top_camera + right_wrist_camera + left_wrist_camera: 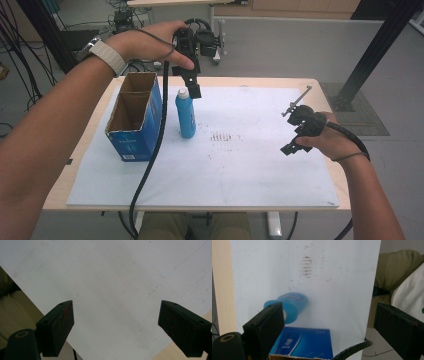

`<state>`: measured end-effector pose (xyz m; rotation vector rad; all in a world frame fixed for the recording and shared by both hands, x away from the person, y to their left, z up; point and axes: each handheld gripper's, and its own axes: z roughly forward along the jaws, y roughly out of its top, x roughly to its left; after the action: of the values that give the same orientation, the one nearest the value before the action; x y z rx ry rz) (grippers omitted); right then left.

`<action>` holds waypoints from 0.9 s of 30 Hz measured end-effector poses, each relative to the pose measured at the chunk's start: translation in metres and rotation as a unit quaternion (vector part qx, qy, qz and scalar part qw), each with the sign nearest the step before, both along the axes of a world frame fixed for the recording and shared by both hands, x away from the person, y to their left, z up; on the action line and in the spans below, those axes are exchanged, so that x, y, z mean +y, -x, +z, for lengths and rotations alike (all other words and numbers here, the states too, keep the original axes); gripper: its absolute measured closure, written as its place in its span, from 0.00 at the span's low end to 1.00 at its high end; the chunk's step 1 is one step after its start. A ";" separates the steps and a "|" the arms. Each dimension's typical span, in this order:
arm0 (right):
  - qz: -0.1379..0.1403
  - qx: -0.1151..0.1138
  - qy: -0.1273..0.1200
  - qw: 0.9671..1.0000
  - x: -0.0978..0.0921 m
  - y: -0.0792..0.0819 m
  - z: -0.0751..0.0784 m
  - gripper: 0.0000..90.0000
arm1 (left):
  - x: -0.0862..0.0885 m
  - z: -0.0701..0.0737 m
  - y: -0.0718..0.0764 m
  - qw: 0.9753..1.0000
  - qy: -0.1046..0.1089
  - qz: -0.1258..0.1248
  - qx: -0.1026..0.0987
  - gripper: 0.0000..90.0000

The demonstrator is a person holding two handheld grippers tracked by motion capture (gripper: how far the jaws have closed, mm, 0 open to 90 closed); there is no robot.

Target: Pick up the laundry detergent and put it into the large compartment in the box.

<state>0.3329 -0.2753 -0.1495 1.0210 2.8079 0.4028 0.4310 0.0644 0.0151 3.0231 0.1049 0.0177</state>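
A blue bottle (185, 114) with a white cap stands upright on the white sheet, just right of an open blue cardboard box (134, 116). My left gripper (192, 86) hangs right above the bottle's cap, pointing down. Its jaws are spread wide with nothing between them. In the left gripper view the bottle (293, 305) sits partly behind the left jaw and the box (305, 343) shows at the bottom edge. My right gripper (295, 142) hovers low over the right part of the sheet, open and empty, with bare paper between its jaws (116, 327).
The white sheet (240, 165) covers most of the wooden table (330, 95). Faint brown marks (222, 136) lie at the sheet's middle. A black ribbed cable (155, 145) trails from the left gripper past the box. Black frame posts and cables stand beyond the table.
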 end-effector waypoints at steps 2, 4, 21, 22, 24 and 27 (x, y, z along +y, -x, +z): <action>0.001 -0.001 0.000 1.000 0.001 0.000 0.000 0.14 | 0.001 0.000 0.001 1.000 -0.001 0.001 -0.002 0.11; 0.001 -0.001 0.001 1.000 0.002 0.000 0.001 0.14 | 0.002 0.000 0.001 1.000 0.000 0.002 -0.002 0.11; 0.001 -0.003 0.000 1.000 0.001 0.001 0.001 0.14 | 0.001 -0.001 -0.001 1.000 0.000 0.002 -0.003 0.12; -0.001 -0.002 0.000 1.000 0.001 0.001 0.002 0.14 | 0.001 -0.001 -0.001 1.000 0.000 0.002 -0.003 0.12; 0.000 -0.003 0.000 1.000 0.000 0.002 0.001 0.14 | 0.001 -0.001 -0.001 1.000 0.000 0.000 -0.003 0.12; -0.002 -0.001 0.000 1.000 -0.001 0.002 0.001 0.14 | 0.000 0.000 0.000 1.000 0.000 0.000 -0.004 0.12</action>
<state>0.3308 -0.2760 -0.1489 1.0254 2.8042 0.4025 0.4306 0.0642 0.0151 3.0218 0.1037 0.0307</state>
